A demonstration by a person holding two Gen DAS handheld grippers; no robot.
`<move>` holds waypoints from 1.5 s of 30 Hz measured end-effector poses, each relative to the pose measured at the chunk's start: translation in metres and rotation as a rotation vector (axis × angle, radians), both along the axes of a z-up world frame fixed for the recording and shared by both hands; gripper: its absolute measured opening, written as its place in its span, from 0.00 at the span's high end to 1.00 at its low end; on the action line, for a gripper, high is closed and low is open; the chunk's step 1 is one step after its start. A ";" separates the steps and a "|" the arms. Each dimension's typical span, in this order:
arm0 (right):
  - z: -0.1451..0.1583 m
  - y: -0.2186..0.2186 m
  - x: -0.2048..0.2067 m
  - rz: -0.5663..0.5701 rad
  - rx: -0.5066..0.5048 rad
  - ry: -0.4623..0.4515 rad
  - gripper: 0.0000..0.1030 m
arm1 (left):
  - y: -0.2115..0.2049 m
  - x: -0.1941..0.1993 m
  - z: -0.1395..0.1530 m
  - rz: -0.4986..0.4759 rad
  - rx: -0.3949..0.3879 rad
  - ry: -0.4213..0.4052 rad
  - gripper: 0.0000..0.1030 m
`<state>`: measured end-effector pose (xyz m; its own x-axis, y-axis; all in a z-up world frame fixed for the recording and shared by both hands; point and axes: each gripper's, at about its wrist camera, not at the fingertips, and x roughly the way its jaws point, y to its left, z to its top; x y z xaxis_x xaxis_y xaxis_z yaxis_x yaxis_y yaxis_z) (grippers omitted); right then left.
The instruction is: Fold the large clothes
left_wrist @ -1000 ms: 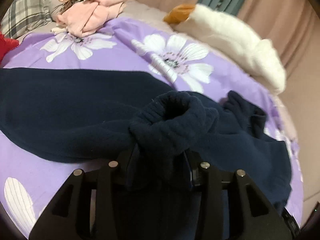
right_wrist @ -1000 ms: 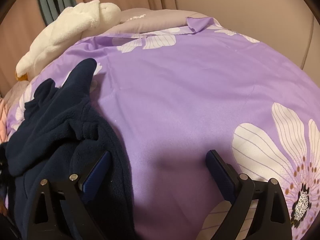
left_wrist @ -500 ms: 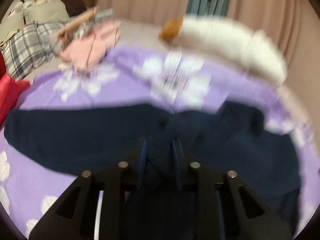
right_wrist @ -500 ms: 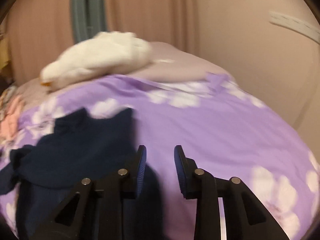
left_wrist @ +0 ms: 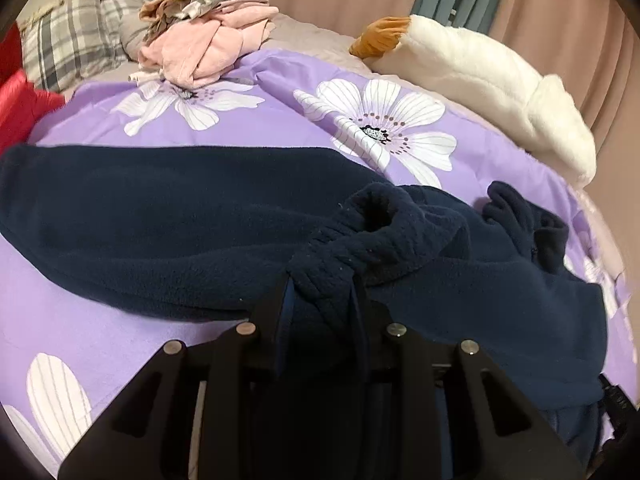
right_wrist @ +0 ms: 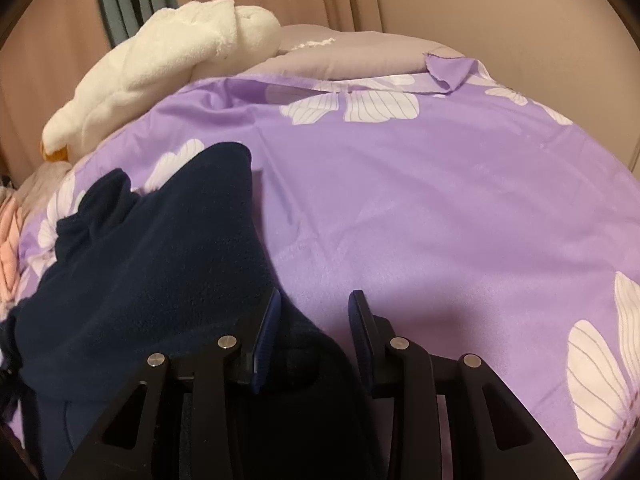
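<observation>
Your navy fleece garment (left_wrist: 168, 216) lies across the purple floral bedspread (left_wrist: 280, 92), one long part spread flat to the left and the rest bunched in soft folds toward the right. Your left gripper (left_wrist: 322, 300) is clamped on its ribbed cuff (left_wrist: 360, 240), just as it was a second ago, so that end is secure. The change is on your other side: your right gripper (right_wrist: 314, 320), which stood wide apart over bare bedspread a second ago, has narrowed and now straddles the garment's right edge (right_wrist: 296, 344). A gap shows between its pads (right_wrist: 266, 332), and bedspread is visible between the tips, so it looks not fully closed; whether it truly grips the fleece you cannot tell from here. If both ends are held, you are probably ready to lift and straighten the piece for the first fold. Beyond it sit a white plush toy (left_wrist: 480, 72), a pink clothes pile (left_wrist: 208, 44) and a plaid pillow (left_wrist: 68, 40)
</observation>
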<state>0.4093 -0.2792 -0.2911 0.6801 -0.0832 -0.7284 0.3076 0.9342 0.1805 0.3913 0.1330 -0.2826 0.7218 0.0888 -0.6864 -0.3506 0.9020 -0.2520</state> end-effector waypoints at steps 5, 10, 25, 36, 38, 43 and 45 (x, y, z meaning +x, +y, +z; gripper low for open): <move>0.002 0.006 -0.001 -0.001 -0.014 0.004 0.68 | -0.004 0.000 0.001 0.003 0.019 0.002 0.71; 0.002 0.011 -0.001 -0.011 -0.059 0.018 0.65 | -0.002 0.000 0.000 0.001 -0.001 -0.004 0.70; 0.000 0.020 0.002 -0.019 -0.141 0.050 0.63 | -0.005 0.001 -0.001 -0.003 0.006 0.001 0.67; 0.000 0.020 0.003 -0.021 -0.151 0.053 0.61 | -0.005 0.003 -0.001 -0.007 0.007 0.002 0.67; 0.000 0.019 0.002 -0.022 -0.146 0.052 0.60 | -0.006 0.003 -0.001 -0.007 0.008 0.003 0.67; -0.001 0.019 0.002 -0.034 -0.139 0.052 0.54 | -0.005 0.002 -0.001 -0.012 0.007 -0.001 0.67; -0.001 0.016 0.002 -0.052 -0.134 0.055 0.46 | -0.003 0.001 0.000 -0.017 -0.018 -0.015 0.65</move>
<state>0.4117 -0.2630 -0.2924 0.6315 -0.2159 -0.7447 0.3621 0.9314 0.0370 0.3921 0.1303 -0.2829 0.7336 0.0645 -0.6765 -0.3315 0.9030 -0.2734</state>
